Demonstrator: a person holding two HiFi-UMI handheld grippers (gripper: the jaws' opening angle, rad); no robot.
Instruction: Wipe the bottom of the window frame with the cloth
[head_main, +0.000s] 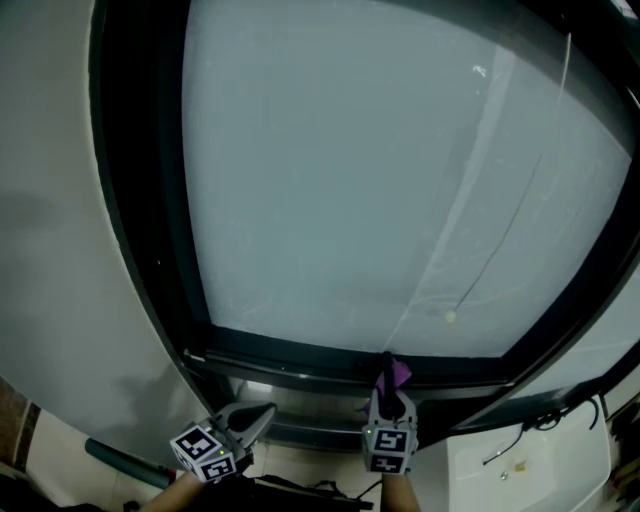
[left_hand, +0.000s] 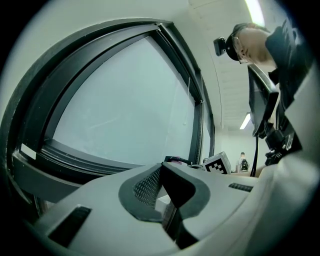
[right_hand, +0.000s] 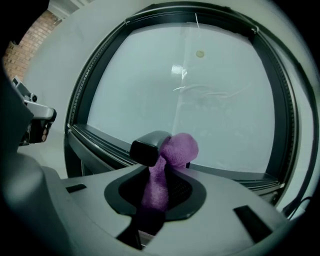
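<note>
The window has a dark frame around frosted glass (head_main: 400, 180). The frame's bottom rail (head_main: 290, 356) runs across the lower part of the head view. My right gripper (head_main: 388, 392) is shut on a purple cloth (head_main: 396, 373), and the cloth's bunched tip touches the bottom rail near its middle. In the right gripper view the cloth (right_hand: 176, 149) sticks up from between the jaws, with the rail (right_hand: 100, 141) just behind it. My left gripper (head_main: 252, 420) hangs below the rail, further left, with its jaws shut and nothing in them (left_hand: 161, 171).
A pale wall (head_main: 60, 260) flanks the window on the left. At the lower right is a white box (head_main: 520, 465) with a dark cable. A dark tube (head_main: 120, 462) lies at the lower left. A small round mark (head_main: 450, 317) sits on the glass.
</note>
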